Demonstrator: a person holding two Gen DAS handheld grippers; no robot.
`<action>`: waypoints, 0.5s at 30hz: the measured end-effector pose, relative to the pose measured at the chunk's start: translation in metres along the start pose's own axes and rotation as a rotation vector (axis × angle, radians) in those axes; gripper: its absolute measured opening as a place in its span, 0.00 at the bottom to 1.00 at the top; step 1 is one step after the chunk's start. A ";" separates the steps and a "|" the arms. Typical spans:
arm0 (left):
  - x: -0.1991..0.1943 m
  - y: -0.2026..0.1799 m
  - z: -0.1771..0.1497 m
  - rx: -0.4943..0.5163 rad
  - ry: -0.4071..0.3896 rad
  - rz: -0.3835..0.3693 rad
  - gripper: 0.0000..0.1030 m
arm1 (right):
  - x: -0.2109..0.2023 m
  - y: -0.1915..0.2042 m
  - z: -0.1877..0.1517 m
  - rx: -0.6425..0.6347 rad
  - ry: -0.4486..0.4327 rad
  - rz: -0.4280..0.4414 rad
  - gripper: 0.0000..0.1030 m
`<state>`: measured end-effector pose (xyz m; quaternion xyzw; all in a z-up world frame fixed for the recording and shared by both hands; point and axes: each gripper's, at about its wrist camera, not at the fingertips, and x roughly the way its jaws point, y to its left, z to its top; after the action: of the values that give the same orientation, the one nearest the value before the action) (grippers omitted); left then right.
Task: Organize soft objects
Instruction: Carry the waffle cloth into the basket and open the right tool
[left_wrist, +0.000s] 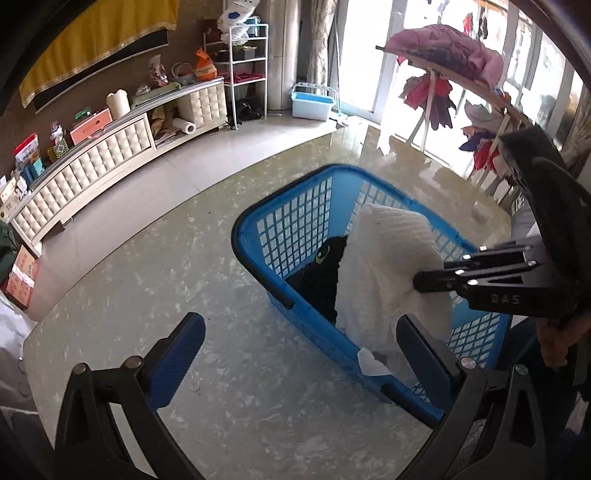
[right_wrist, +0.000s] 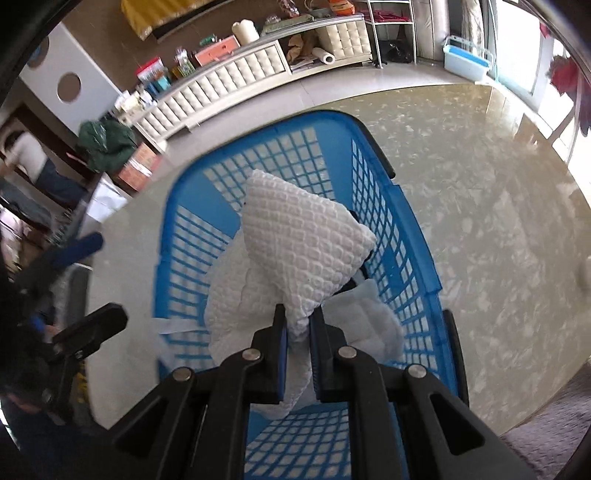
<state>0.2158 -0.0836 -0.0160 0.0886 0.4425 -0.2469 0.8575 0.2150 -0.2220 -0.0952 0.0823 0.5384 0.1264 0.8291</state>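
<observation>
The white waffle-textured pillow (right_wrist: 306, 236) hangs over the blue basket (right_wrist: 192, 236), pinched at one corner by the right gripper (right_wrist: 297, 328), whose jaws stand narrow and closed on the fabric. It looks light and thoroughly soft: the body sags and folds below the pinch, so it will likely swing and drape rather than hold a shape. A corner or seam seems the best place to take hold, since the filling would squash out of a grip on the middle. The cover looks grippy, not slippery, and nothing about it is fragile.

In the left wrist view the pillow (left_wrist: 388, 266) fills the basket (left_wrist: 255, 221) from centre toward 3 o'clock, with a black plush toy (left_wrist: 325, 269) tucked just beside it at 9 o'clock. The left gripper (left_wrist: 299, 343) hovers at 6 o'clock, jaws wide and empty.

The basket sits on a pale marbled table (left_wrist: 155, 266), glossy and probably slick. Beyond it, a long tufted cabinet (left_wrist: 92, 173) runs at 10 o'clock, a white shelf rack (left_wrist: 247, 55) at 12, and a clothes rack (left_wrist: 450, 59) by bright windows at 2 o'clock.
</observation>
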 end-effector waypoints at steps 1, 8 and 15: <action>0.002 -0.001 -0.001 0.010 0.007 0.003 1.00 | 0.003 0.004 0.000 -0.013 0.006 -0.016 0.10; 0.008 -0.002 -0.004 0.031 0.040 -0.012 1.00 | 0.025 0.029 0.002 -0.058 0.030 -0.135 0.11; -0.003 -0.005 -0.007 0.068 0.015 -0.039 1.00 | 0.019 0.045 -0.004 -0.049 0.001 -0.196 0.40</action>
<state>0.2074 -0.0843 -0.0174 0.1108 0.4418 -0.2776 0.8458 0.2136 -0.1734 -0.1007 0.0090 0.5412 0.0581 0.8389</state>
